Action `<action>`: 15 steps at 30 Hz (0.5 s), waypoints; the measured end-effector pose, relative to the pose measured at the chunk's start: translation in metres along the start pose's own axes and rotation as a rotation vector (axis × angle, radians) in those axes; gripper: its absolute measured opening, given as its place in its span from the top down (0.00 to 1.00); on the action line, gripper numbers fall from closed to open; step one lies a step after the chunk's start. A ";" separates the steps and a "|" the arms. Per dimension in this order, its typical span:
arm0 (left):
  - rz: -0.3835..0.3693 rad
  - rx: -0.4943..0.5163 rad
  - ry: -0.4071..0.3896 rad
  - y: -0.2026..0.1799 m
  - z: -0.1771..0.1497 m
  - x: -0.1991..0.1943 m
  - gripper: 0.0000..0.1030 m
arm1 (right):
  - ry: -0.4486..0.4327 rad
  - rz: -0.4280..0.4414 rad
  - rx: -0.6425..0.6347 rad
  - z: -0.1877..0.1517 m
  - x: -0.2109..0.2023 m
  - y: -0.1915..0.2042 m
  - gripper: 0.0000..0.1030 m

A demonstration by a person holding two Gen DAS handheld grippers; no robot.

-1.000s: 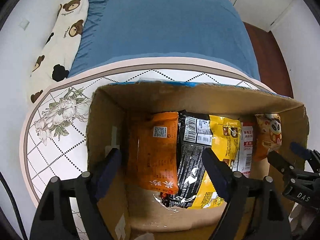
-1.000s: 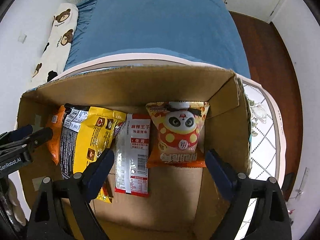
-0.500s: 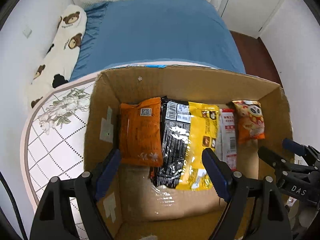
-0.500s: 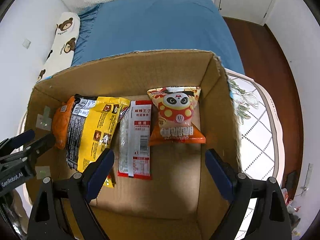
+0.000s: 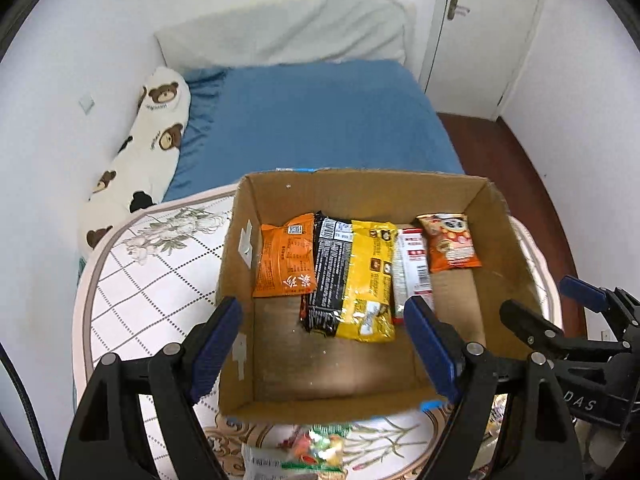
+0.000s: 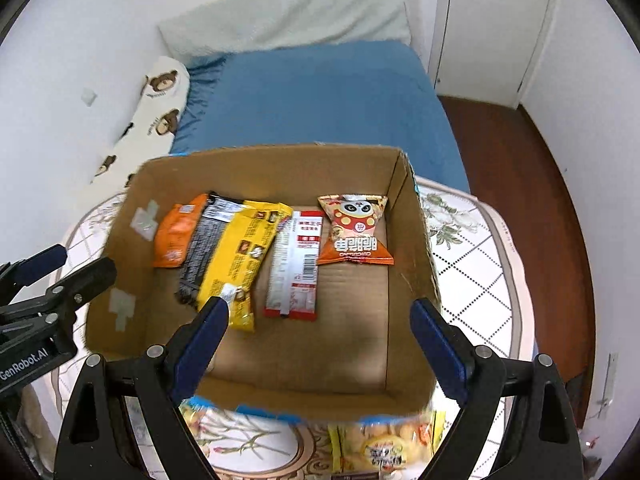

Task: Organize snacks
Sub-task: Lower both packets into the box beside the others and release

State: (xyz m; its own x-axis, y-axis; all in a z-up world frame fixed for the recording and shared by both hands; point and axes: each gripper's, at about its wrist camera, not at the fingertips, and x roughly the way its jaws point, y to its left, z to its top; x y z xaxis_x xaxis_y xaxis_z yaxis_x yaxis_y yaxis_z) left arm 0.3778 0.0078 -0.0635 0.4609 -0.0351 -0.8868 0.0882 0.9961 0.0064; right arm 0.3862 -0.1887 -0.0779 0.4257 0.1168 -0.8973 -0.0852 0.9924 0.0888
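Observation:
An open cardboard box (image 5: 516,240) (image 6: 408,196) stands on a round patterned table (image 5: 152,276) (image 6: 476,248). Along its far side lie an orange packet (image 5: 284,260) (image 6: 174,236), a black-and-yellow packet (image 5: 352,280) (image 6: 232,256), a red-and-white packet (image 5: 414,268) (image 6: 298,264) and a panda packet (image 5: 450,242) (image 6: 354,230). My left gripper (image 5: 322,340) hangs open above the box's near left part, holding nothing. Above the near right part my right gripper (image 6: 320,338) is open and empty too. More snack packets (image 5: 308,456) (image 6: 384,448) lie on the table in front of the box.
Behind the table is a bed with a blue sheet (image 5: 320,120), a white pillow (image 5: 288,32) and a bear-print bolster (image 5: 140,152) by the wall. A white door (image 5: 476,20) and dark wooden floor (image 6: 520,160) are at the right.
Both grippers have risen and drawn back from inside the box. The whole box, the table's near edge and the packets in front of it have come into view. Jaws kept the same width.

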 end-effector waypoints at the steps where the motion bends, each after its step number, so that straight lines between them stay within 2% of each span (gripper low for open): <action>1: -0.002 0.003 -0.013 0.000 -0.004 -0.008 0.20 | -0.010 0.004 -0.001 -0.003 -0.007 0.002 0.09; 8: -0.024 -0.016 -0.087 0.004 -0.028 -0.064 0.20 | -0.105 0.031 -0.003 -0.035 -0.071 0.015 0.09; 15: -0.041 -0.046 -0.095 0.006 -0.064 -0.095 0.20 | -0.115 0.085 0.038 -0.072 -0.104 0.013 0.09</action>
State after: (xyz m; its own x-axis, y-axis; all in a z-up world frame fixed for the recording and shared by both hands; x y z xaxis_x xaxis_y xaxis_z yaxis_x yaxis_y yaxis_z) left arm 0.2781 0.0221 -0.0092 0.5392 -0.0810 -0.8383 0.0689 0.9963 -0.0519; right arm 0.2759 -0.1905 -0.0150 0.5187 0.2021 -0.8307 -0.0921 0.9792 0.1806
